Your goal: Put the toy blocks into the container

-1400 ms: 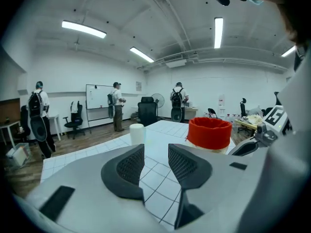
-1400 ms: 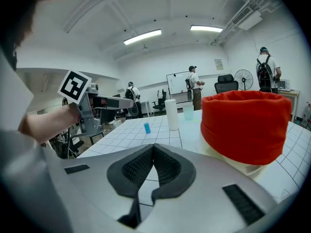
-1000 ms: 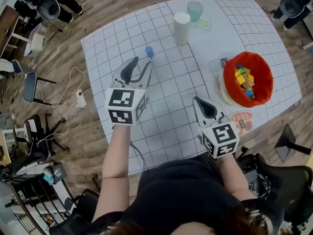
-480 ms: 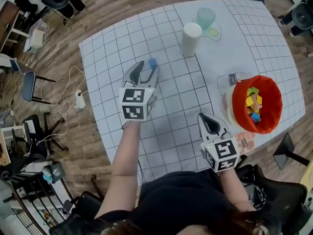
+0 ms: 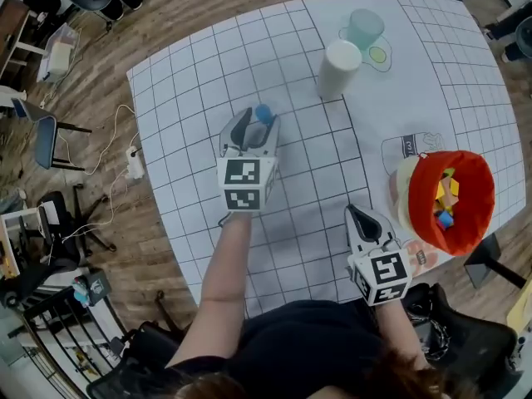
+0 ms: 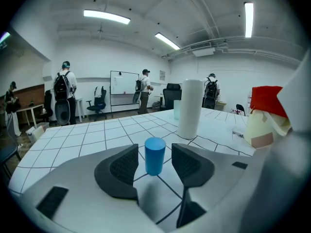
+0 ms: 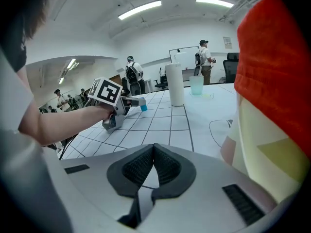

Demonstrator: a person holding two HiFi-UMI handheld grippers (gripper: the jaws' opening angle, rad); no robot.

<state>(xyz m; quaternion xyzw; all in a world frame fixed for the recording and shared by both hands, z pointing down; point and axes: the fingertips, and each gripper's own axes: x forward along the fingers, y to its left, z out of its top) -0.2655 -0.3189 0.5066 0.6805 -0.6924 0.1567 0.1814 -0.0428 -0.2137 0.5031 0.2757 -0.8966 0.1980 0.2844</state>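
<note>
On gridded table (image 5: 191,73), blue cylinder block (image 6: 155,154) is framed, untouched, betw. left gripper (image 5: 254,123) jaws, just opened wide. Right gripper (image 7: 153,154): jaws together, nothing held. Block could be toppled by an off-centre squeeze; red container (image 5: 453,199) well apart.

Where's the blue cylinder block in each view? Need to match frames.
Head view: blue cylinder block, left of centre, at the left gripper's tip.
Left gripper view: block centre, upright between its jaws, which have just been opening.
Right gripper view: block small, left of centre.
Shared landmark: tall white cylinder.
</note>
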